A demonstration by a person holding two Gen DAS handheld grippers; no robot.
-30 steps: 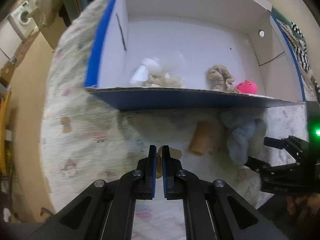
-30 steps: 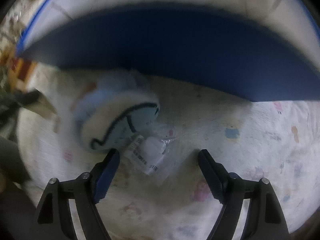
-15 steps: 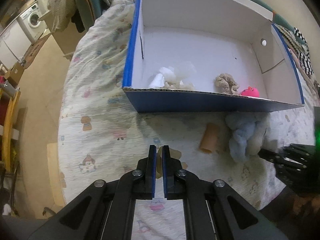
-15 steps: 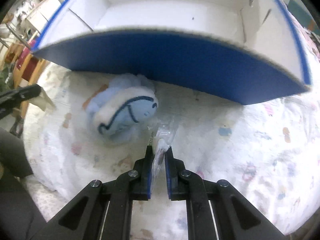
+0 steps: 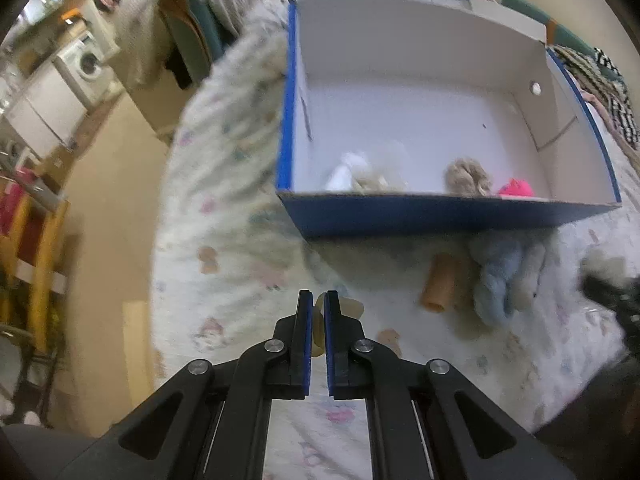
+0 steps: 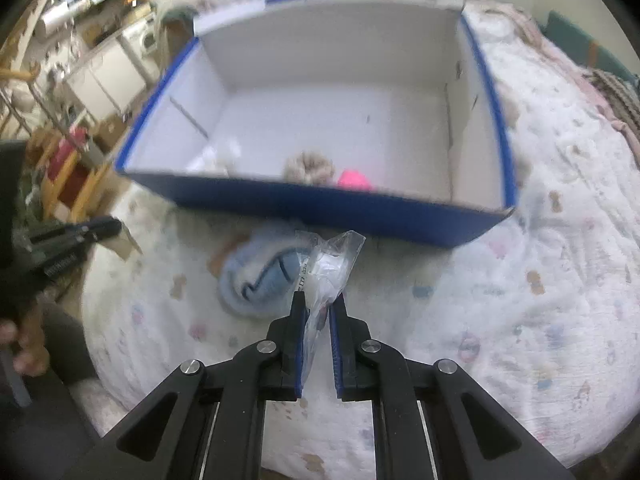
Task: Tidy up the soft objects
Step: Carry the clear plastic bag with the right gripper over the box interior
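A blue box (image 5: 440, 210) with a white inside stands on the patterned bedspread (image 5: 240, 240). Inside it lie a white soft bundle (image 5: 352, 172), a beige knitted piece (image 5: 468, 174) and a pink toy (image 5: 516, 190). In front of the box lie a light-blue plush (image 6: 260, 280) and a tan roll (image 5: 440, 288). My right gripper (image 6: 318, 300) is shut on a clear plastic bag (image 6: 334, 260), held above the plush. My left gripper (image 5: 318, 300) is shut on a thin beige piece (image 5: 348, 306); what it is I cannot tell.
The bed's left edge drops to a tan floor (image 5: 108, 208), with a yellow wooden frame (image 5: 40, 264) and a washing machine (image 5: 86, 64) beyond. Clothes are piled (image 5: 192, 20) behind the box. A striped cloth (image 5: 608, 92) lies at the right.
My right gripper went from wide open to shut on the plastic bag and lifted it off the bedspread. Both views have risen, and more of the box's inside shows.
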